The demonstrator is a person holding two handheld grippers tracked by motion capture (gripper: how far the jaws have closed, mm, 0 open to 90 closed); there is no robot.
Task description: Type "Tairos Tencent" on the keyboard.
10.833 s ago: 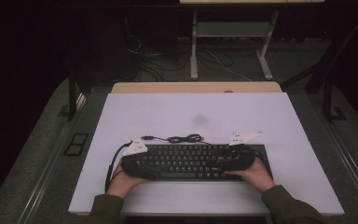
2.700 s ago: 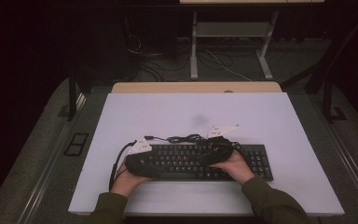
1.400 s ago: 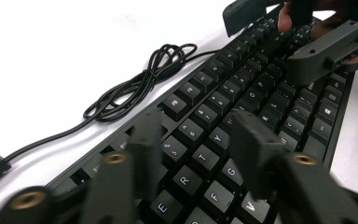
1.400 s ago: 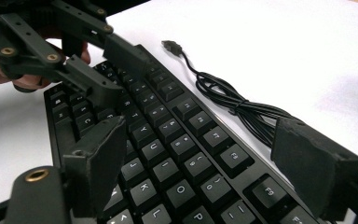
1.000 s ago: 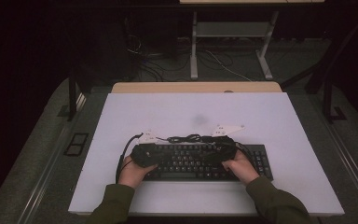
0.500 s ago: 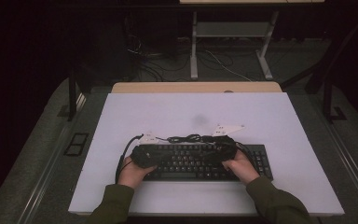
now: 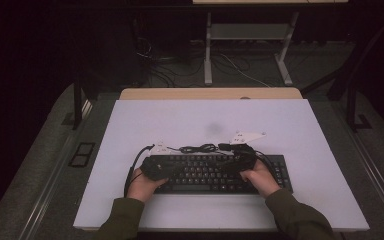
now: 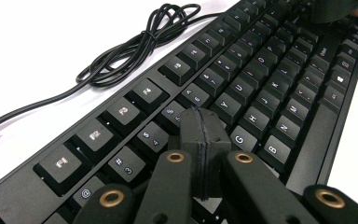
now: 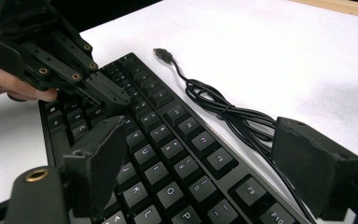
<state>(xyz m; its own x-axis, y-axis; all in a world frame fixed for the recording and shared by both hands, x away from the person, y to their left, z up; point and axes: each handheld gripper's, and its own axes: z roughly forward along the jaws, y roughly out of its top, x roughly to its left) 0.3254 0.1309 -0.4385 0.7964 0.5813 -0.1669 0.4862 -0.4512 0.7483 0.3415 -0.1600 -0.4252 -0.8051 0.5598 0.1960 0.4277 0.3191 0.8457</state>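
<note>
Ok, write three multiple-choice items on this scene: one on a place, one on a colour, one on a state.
1. Where does the coiled cable lie?
A. on the white table behind the keyboard
B. on the keys
C. on the floor
2. The keyboard's colour?
A. white
B. black
C. red
3. The left hand-held gripper is
A. wide open
B. shut over the keys
C. shut on the cable

A: the coil rests beyond the keyboard's far edge. B: dark case and keys. B: its pads meet, nothing between.

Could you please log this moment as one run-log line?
left gripper: jaws shut, over keyboard | right gripper: jaws open above keys | cable: coiled behind
</note>
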